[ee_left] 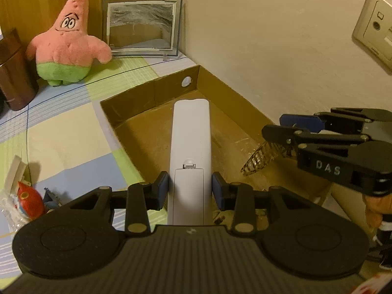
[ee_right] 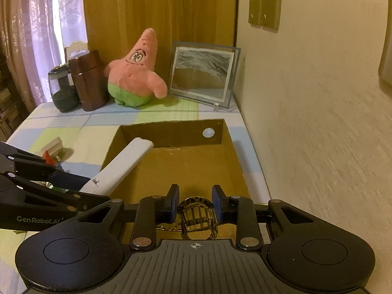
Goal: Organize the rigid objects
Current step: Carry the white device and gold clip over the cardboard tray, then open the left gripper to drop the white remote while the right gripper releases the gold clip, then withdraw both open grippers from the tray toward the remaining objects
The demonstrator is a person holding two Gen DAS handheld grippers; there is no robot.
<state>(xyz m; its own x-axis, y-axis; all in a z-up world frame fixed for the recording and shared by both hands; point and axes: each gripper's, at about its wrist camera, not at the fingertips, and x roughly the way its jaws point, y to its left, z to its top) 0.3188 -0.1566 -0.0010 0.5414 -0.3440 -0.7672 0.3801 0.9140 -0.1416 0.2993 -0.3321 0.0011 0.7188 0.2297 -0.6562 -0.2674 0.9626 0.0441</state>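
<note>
The left tongs (ee_left: 190, 187) pinch a white remote control (ee_left: 190, 147) by its battery end, back side up, its far end reaching out over the open cardboard box (ee_right: 227, 144). The right tongs (ee_right: 195, 204) are pressed onto a tortoiseshell hair claw clip (ee_right: 196, 216), held above the box's near edge. Beyond both tongs, past the box on the checked surface (ee_right: 80, 132), stand a pink starfish plush (ee_right: 137, 73) and a glass picture frame (ee_right: 203, 73).
</note>
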